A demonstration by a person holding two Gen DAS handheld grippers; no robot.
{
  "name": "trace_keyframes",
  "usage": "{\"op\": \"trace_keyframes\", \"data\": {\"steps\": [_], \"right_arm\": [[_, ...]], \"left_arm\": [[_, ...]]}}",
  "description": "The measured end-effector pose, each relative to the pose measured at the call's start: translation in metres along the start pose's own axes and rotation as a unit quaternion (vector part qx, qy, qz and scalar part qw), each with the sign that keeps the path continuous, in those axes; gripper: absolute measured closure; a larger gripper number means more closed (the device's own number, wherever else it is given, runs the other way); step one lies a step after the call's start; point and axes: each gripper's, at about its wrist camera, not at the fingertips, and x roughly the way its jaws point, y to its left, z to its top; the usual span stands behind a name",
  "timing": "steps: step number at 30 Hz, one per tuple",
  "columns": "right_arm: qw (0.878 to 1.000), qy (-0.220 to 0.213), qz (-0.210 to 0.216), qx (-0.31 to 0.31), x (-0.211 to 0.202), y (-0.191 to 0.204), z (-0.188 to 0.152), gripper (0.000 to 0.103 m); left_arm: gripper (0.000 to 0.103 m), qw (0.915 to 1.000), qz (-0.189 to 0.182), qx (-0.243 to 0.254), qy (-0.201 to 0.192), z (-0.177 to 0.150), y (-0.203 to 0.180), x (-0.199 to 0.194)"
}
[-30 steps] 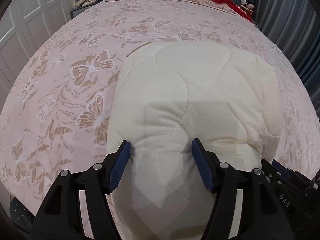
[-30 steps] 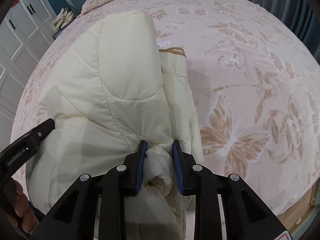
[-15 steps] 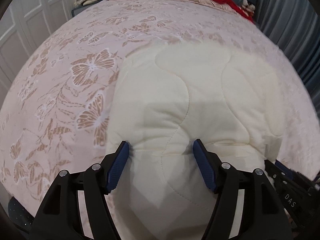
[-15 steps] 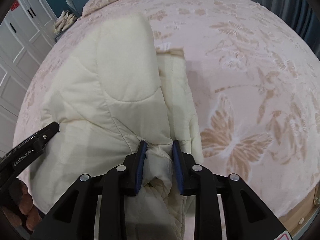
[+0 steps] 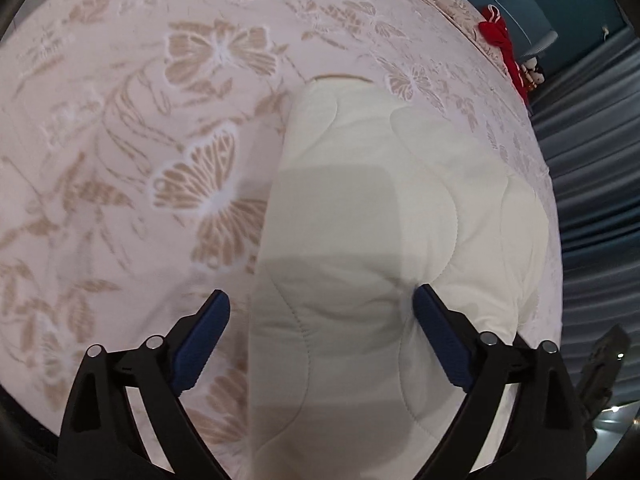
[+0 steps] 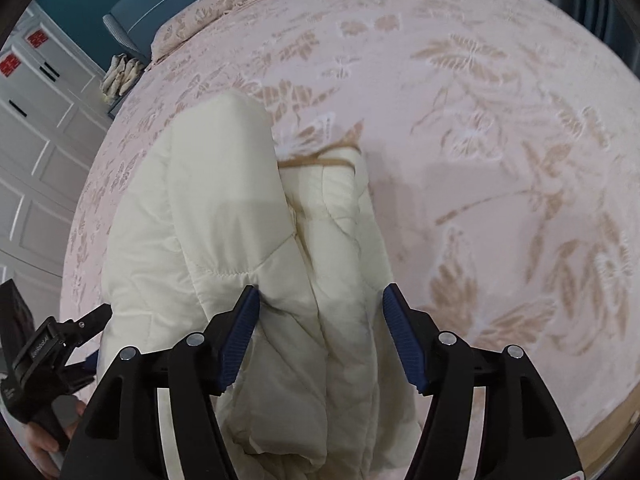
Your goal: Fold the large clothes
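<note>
While the cream quilted jacket (image 5: pixel 380 240) lies folded on the butterfly-print bedspread (image 5: pixel 120 160), the left gripper (image 5: pixel 322 336) has just sprung wide over its near edge, gripping nothing. The right gripper (image 6: pixel 320 332), jaws likewise just opened, straddles the jacket's near right fold without pressing it.

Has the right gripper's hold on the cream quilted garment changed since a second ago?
Yes. The right gripper has just been opening; its pads, earlier pinching the cream quilted garment, now stand apart on either side of the fold.
</note>
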Motion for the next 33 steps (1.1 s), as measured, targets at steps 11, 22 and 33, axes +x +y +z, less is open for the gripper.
{"op": "trace_keyframes", "data": {"steps": [11,22,33], "right_arm": [[0.998,0.013,0.058,0.034,0.027,-0.010,-0.009,0.052],[0.995,-0.087,0.002,-0.052,-0.035,0.042,-0.021,0.086],[0.982,-0.172,0.022,-0.077,-0.088,0.098,-0.029,0.086]], "left_arm": [[0.014,0.9993,-0.034,0.012,0.015,-0.003,-0.015,0.019],[0.055,0.9812,0.020,0.175,-0.079,-0.007,-0.068,-0.056],[0.055,0.9491,0.040,0.253,-0.184,0.002,-0.074,-0.148]]}}
